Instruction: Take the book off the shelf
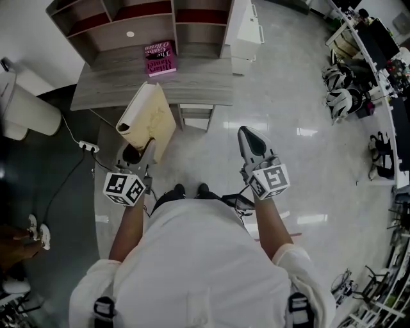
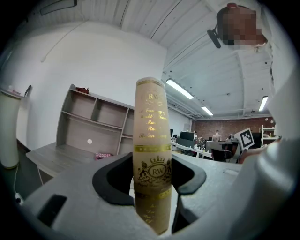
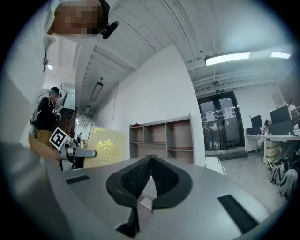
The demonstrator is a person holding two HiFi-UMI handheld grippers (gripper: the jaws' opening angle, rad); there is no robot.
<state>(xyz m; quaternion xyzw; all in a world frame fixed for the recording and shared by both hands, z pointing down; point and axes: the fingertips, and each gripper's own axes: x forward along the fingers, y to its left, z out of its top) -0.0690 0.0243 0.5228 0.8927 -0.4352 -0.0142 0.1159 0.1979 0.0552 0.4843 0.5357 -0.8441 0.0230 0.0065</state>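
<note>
My left gripper [image 1: 146, 148] is shut on a cream book with gold print [image 1: 148, 116], held in the air in front of the desk. In the left gripper view the book's spine [image 2: 152, 154] stands upright between the two pads, which press on both its sides. My right gripper [image 1: 252, 142] hangs over the floor to the right, shut with nothing in it; its pads [image 3: 164, 176] meet at the tips. From the right gripper view the book's gold-crested cover [image 3: 108, 147] shows at the left. The grey shelf unit [image 1: 142, 19] stands at the back of the desk.
A pink book [image 1: 159, 57] lies flat on the grey desk [image 1: 205, 80]. A white bin [image 1: 22, 106] stands left, with a cable and power strip [image 1: 88, 147] on the dark floor. A white drawer cabinet [image 1: 245, 35] is right of the desk; helmets and bags line the far right.
</note>
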